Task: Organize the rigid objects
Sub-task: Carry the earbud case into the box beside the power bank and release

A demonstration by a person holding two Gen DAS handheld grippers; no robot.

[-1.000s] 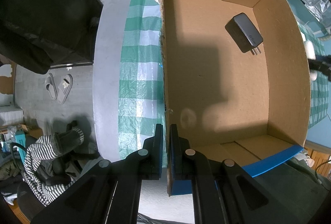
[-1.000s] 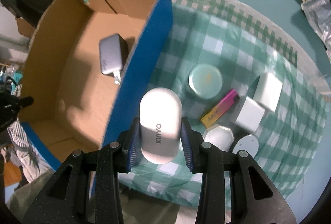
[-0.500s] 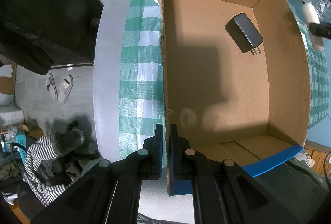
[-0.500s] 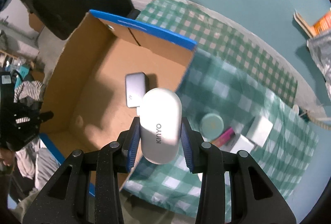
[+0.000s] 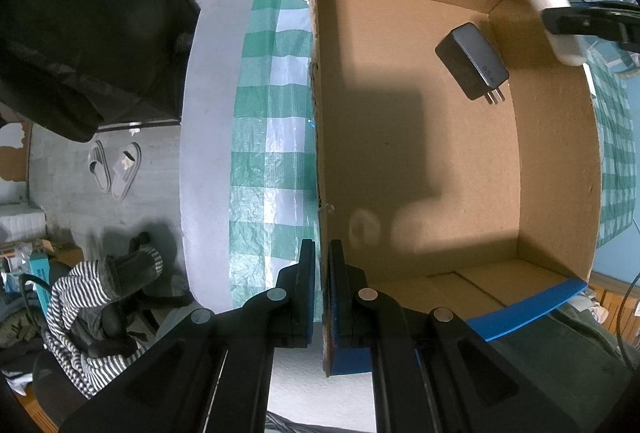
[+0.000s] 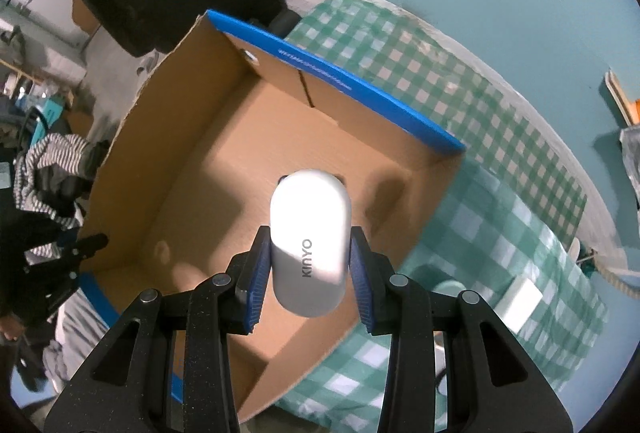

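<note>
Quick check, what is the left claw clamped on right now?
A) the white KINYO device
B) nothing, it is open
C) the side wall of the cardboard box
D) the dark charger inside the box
C: in the left wrist view the left claw is pinched on the wall of the cardboard box. The dark charger lies loose on the box floor, and the white KINYO device sits in the right claw.

charger (image 5: 472, 61) in box (image 5: 560, 161), box on tablecloth (image 5: 272, 137)
</note>
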